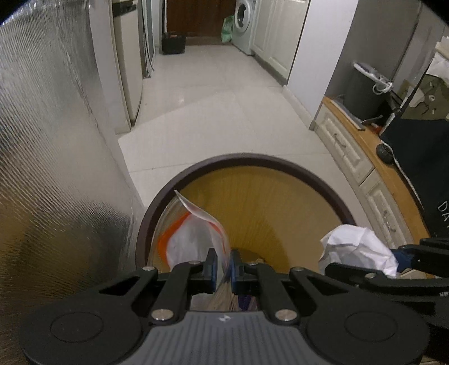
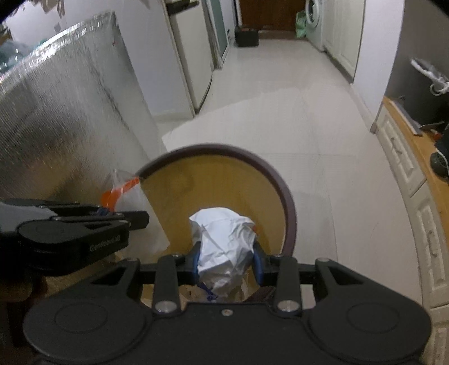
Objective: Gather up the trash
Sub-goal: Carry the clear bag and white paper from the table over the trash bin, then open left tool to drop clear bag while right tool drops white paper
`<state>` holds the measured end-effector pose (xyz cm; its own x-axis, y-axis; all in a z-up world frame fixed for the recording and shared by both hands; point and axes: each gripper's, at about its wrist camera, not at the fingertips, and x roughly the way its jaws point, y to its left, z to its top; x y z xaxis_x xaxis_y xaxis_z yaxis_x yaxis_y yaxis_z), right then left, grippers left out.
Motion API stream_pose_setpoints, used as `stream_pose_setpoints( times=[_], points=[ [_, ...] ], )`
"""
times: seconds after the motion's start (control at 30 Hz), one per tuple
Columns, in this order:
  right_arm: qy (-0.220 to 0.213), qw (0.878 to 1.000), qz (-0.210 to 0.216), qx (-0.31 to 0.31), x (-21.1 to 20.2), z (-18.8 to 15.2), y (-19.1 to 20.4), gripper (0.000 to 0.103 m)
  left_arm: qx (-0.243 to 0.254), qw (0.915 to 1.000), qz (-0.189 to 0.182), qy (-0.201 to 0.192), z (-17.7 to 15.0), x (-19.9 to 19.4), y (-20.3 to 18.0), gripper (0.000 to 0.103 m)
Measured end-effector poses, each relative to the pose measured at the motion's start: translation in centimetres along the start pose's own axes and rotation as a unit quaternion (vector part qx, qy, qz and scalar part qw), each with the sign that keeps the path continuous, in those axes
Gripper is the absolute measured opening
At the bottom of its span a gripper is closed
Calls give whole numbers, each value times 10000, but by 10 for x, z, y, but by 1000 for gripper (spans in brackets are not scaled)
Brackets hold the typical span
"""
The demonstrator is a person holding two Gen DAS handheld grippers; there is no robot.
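A round trash bin with a dark rim (image 1: pixel 252 158) and yellow-brown inside stands on the floor below both grippers; it also shows in the right wrist view (image 2: pixel 283 191). My left gripper (image 1: pixel 223 266) is shut on a clear plastic bag with orange print (image 1: pixel 190 233), held over the bin's left side; the bag also shows in the right wrist view (image 2: pixel 126 193). My right gripper (image 2: pixel 226 262) is shut on a crumpled white paper ball (image 2: pixel 224 238), held over the bin's opening. The ball shows at the right in the left wrist view (image 1: pixel 359 250).
A silver foil-covered block (image 1: pixel 50 140) stands close on the left of the bin. A wooden counter with white drawers (image 1: pixel 373 157), a grey bin (image 1: pixel 364 89) and a dark bag runs along the right. White tiled floor (image 1: pixel 219 112) stretches ahead to a washing machine (image 1: pixel 244 22).
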<state>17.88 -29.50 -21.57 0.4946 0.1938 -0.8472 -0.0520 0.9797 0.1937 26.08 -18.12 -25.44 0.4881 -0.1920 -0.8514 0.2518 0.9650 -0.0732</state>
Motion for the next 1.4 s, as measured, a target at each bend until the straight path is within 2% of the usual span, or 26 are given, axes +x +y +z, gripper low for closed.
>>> stream_pose_setpoints(
  times=[0.2,0.37,0.4,0.5,0.67,0.93,1.1,1.17,1.4],
  points=[
    [339,9992,-17,-208,29,7,9,37,-81,9997,15,247,-2,17,1,11],
    [388,9992,-35,-86,41,20,2,37,-145,9989,37,433,-6,29,3,12],
    [386,9992,-29,-41,43,23,0,37,-168,9988,14,457,-7,30,4,16],
    [393,9992,-8,-5,47,31,-4,37,-355,9981,-66,497,-8,31,8,39],
    [496,9987,49,36,58,40,-5,37,-320,9978,-172,559,-12,27,5,51],
    [709,9972,173,168,74,45,-1,40,-102,9966,-279,769,-19,24,-6,76],
    [514,9968,516,333,75,50,2,49,66,9965,-288,782,-23,20,-14,86],
    [459,9967,585,329,72,52,5,66,88,9963,-276,812,-23,20,-18,88],
    [373,9980,457,234,60,49,6,87,145,9962,-222,831,-29,11,-23,96]
  ],
)
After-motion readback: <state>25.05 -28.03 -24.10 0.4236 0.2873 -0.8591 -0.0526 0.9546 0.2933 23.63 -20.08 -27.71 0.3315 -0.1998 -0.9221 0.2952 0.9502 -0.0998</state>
